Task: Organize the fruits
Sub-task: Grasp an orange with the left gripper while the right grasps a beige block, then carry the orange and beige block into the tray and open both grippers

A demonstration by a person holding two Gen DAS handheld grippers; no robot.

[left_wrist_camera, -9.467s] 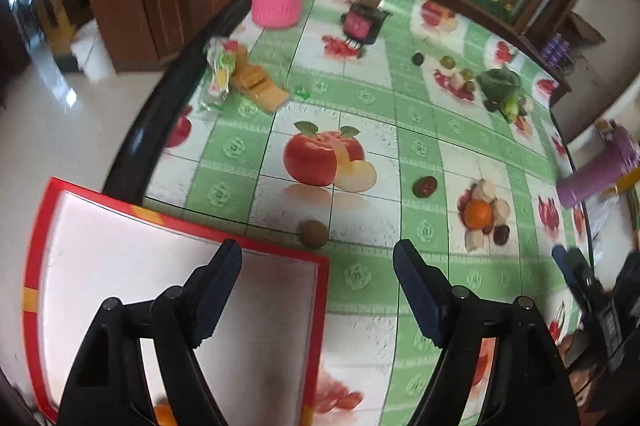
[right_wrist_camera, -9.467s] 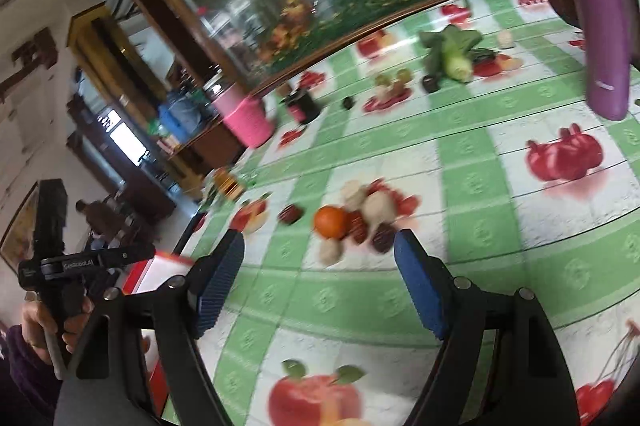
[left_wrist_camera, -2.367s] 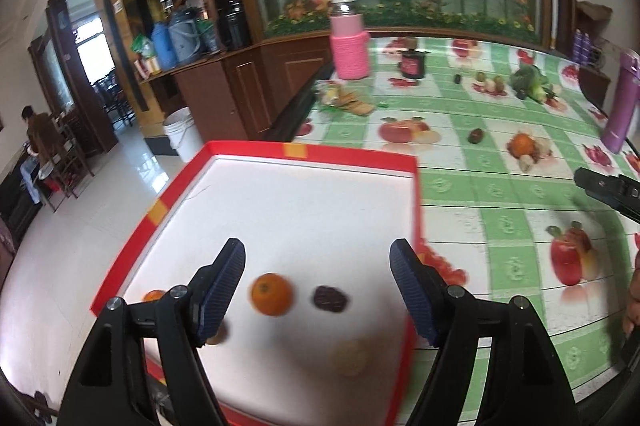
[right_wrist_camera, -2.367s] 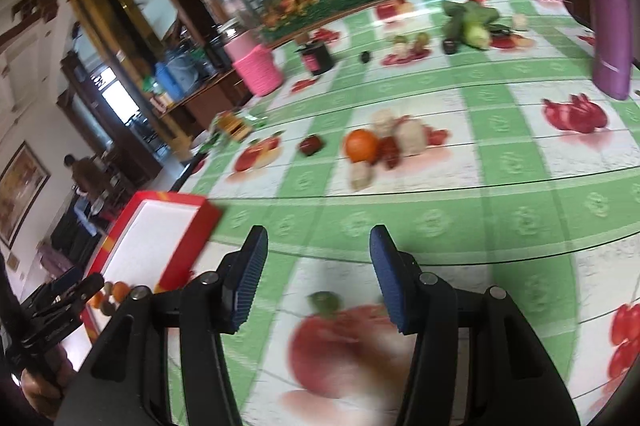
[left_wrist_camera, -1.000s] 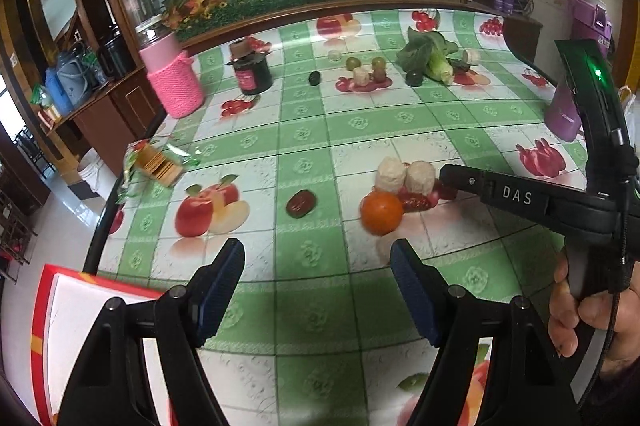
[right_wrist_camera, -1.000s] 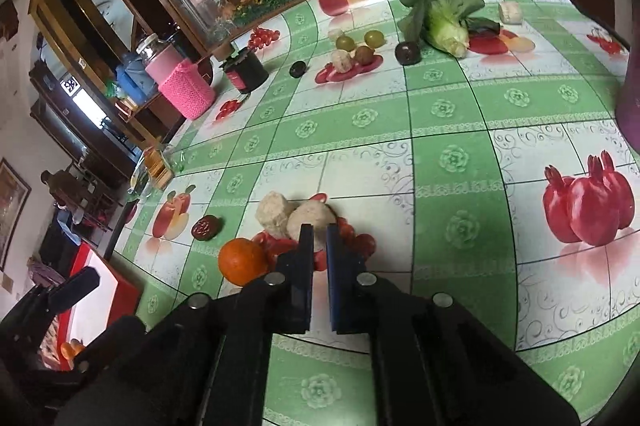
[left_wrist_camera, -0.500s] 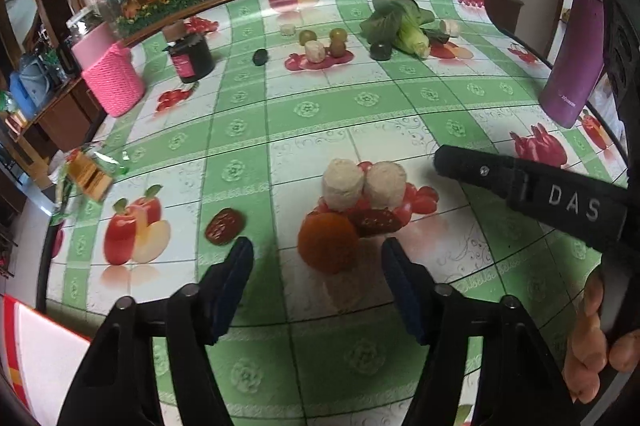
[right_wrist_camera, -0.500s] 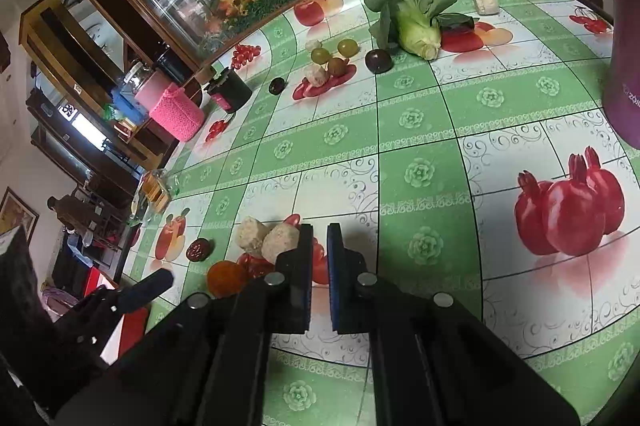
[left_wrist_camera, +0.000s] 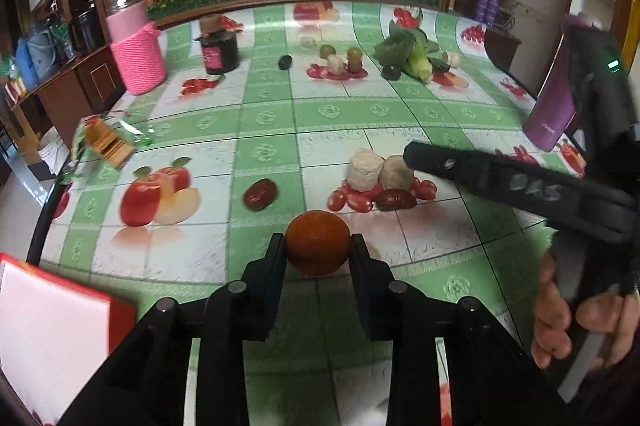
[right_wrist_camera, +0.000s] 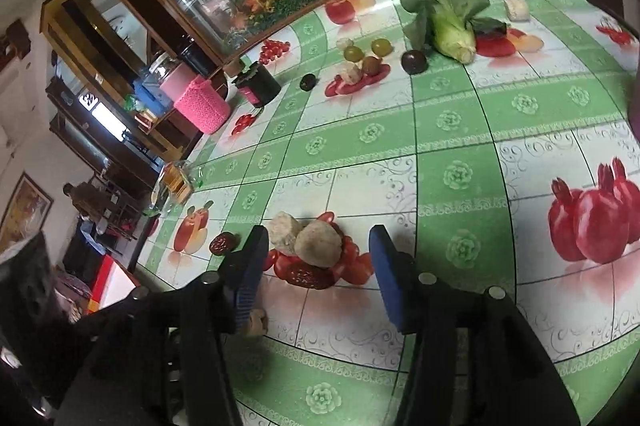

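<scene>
A: How is the orange (left_wrist_camera: 318, 243) seen?
B: Round, dull orange, faintly dimpled; it is pinched between the pads of the left gripper (left_wrist_camera: 319, 251), near the table's (left_wrist_camera: 400, 122) front edge.
A: And the right gripper (right_wrist_camera: 317, 258)?
B: Its fingers are spread wide around two pale lumps (right_wrist_camera: 306, 238). "DAS" is read on its body, blurred.

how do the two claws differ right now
The left claw is shut on the orange, pads pressing both its sides; the right claw is open and holds nothing. The left sits nearer the red tray; the right frames the two pale fruits and a dark date on the table. Both are black with blue pads.
</scene>
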